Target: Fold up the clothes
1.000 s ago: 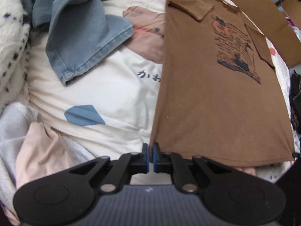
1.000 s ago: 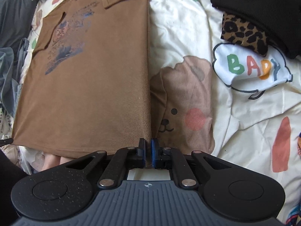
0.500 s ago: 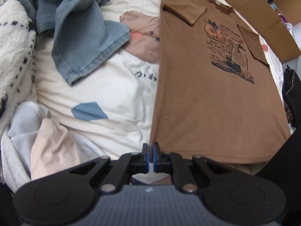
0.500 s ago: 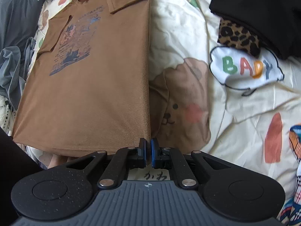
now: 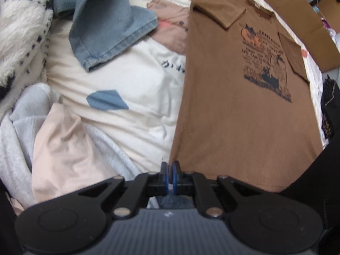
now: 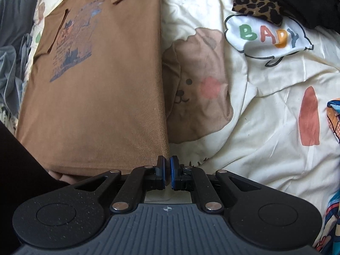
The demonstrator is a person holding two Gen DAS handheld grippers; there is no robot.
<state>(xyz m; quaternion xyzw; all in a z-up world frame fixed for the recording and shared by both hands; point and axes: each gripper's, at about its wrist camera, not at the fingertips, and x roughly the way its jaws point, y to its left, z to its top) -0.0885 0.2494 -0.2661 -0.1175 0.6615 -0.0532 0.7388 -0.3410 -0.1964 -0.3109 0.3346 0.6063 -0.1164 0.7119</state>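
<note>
The t-shirt (image 5: 244, 116) is brown with a dark blue and orange print. The bed sheet (image 6: 265, 110) is cream with a brown bear, coloured letters and red and blue patches. The jeans (image 5: 110, 27) are faded blue. One cloth (image 6: 257, 6) has leopard spots.

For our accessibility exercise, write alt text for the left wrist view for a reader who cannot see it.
The left gripper, shut, pinches the near left corner of a brown T-shirt with sleeves folded in, spread on a patterned bedsheet. Blue jeans and a peach garment lie to the left.
</note>
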